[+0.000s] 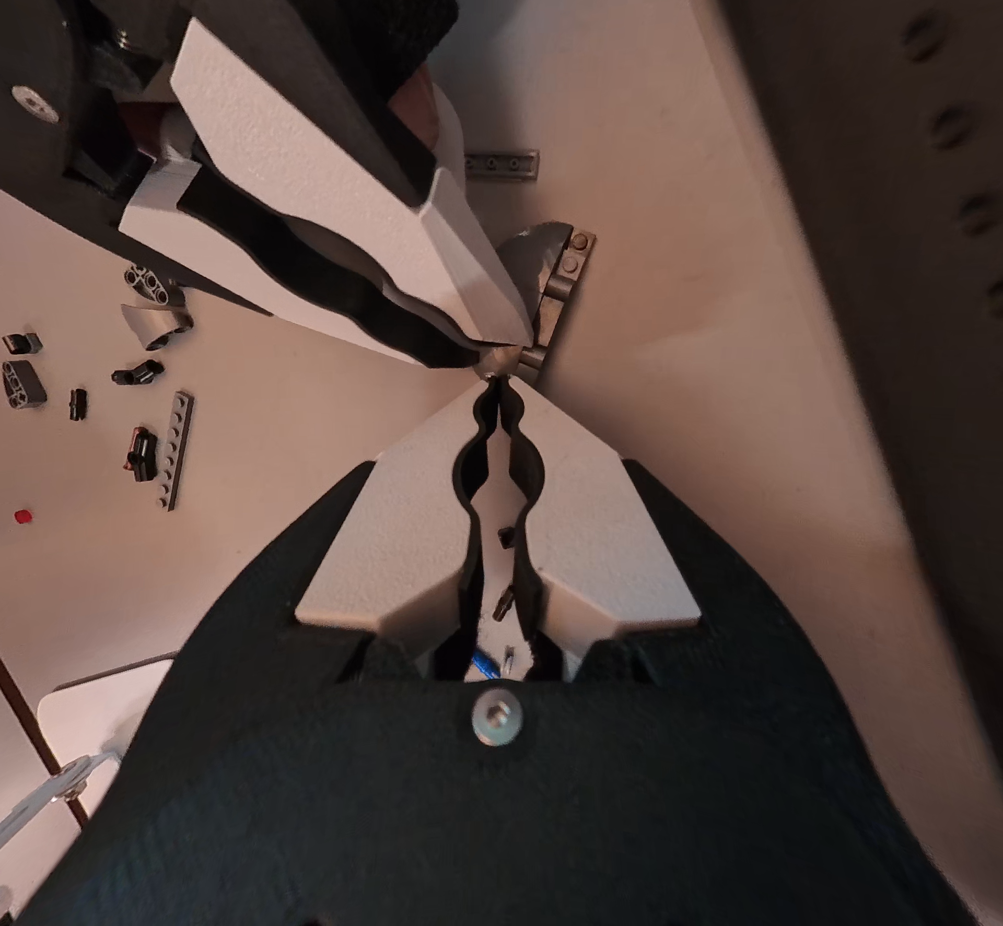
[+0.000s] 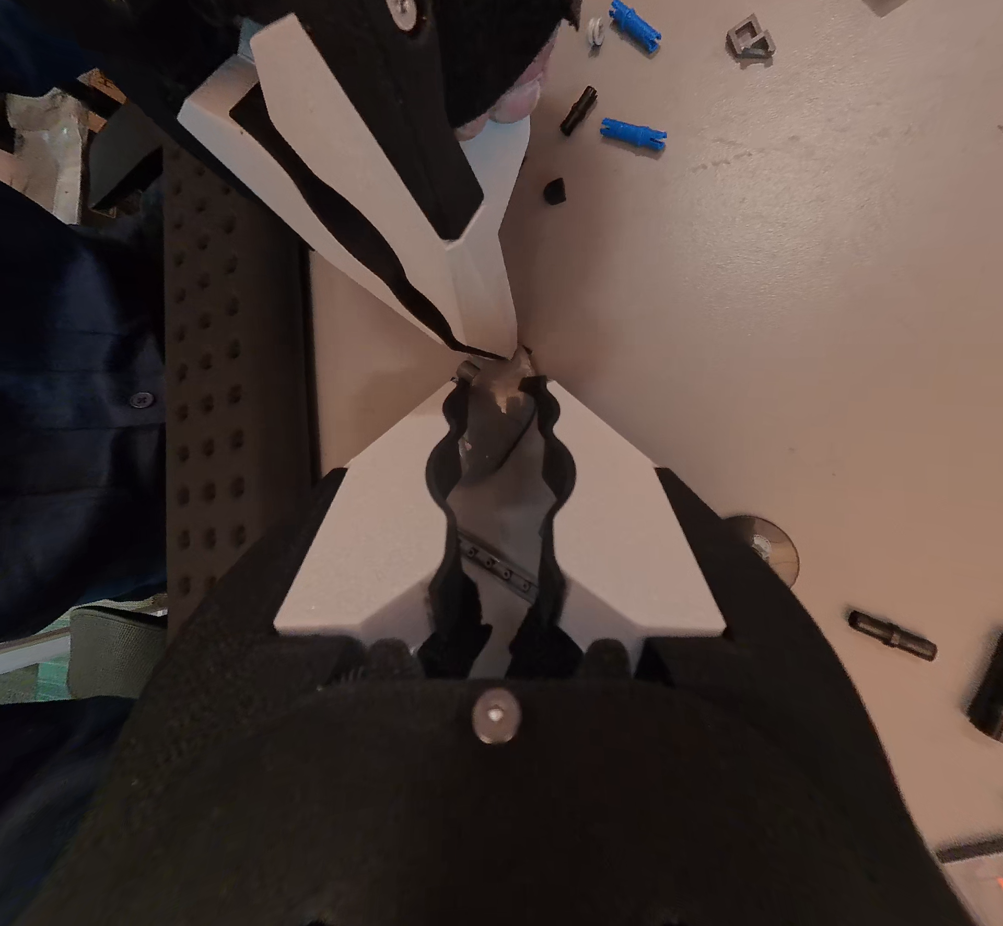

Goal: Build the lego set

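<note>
Far left on the desk [image 1: 271, 493], a loose grey beam [image 1: 175, 452], well clear. Next, left gripper [image 1: 495, 384] clenched at the tips on what looks like a small grey piece [image 1: 495, 364]; right gripper [image 2: 500, 384] grasping the grey assembly [image 2: 488, 444], raised near the desk's edge. Likely trouble: pressing off-axis, twisting the tiny piece out of that shallow pinch, or levering the assembly loose and dropping it past the edge.

A grey lego assembly [image 1: 559, 276], curved panel with a studded plate along one edge, hangs above the pale table [image 1: 271, 493]. Loose parts lie on that table: a long grey holed beam [image 1: 175, 449], black connectors [image 1: 137, 371], two blue pins [image 2: 634, 134], a grey open-frame piece [image 2: 750, 40].
</note>
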